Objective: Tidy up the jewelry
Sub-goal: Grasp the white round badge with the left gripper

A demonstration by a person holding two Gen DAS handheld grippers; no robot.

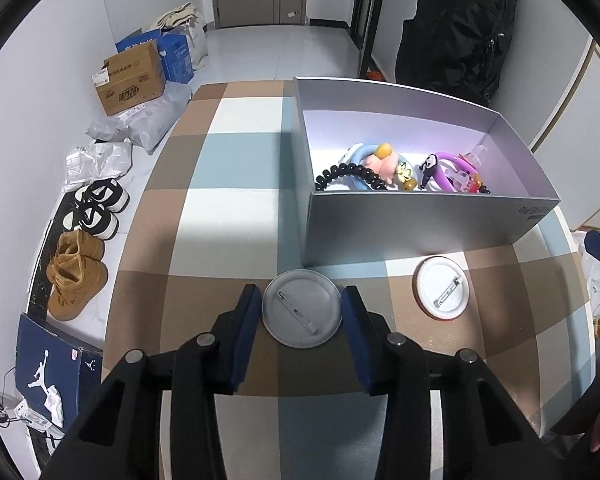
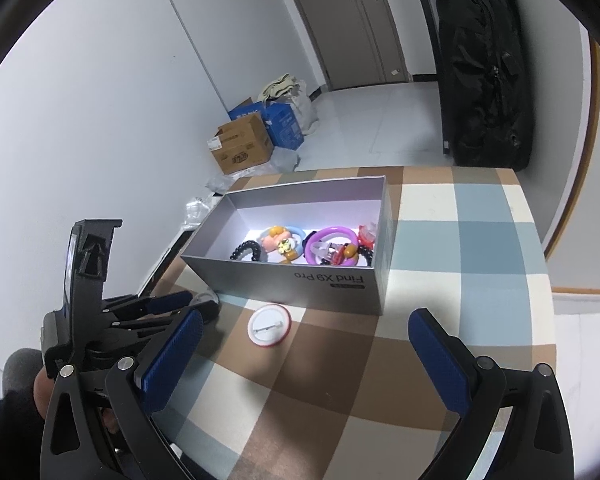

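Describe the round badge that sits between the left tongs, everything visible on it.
The grey badge is a flat round disc lying back-side up on the checked tablecloth, just in front of the silver box. Its pale back looks like plastic with a raised rim, crossed by a thin metal safety pin. The left tongs bracket it, blue pads at its two edges; contact is unclear.

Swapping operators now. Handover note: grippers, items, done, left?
Left gripper: open, fingers straddling the grey round pin badge lying pin-side up on the checked tablecloth; not yet gripped.
Right gripper: open, empty, above the table.
White round pin badge with red rim: on the cloth before the silver cardboard box.
Done: bracelets and charms in the box.
Left: both badges.
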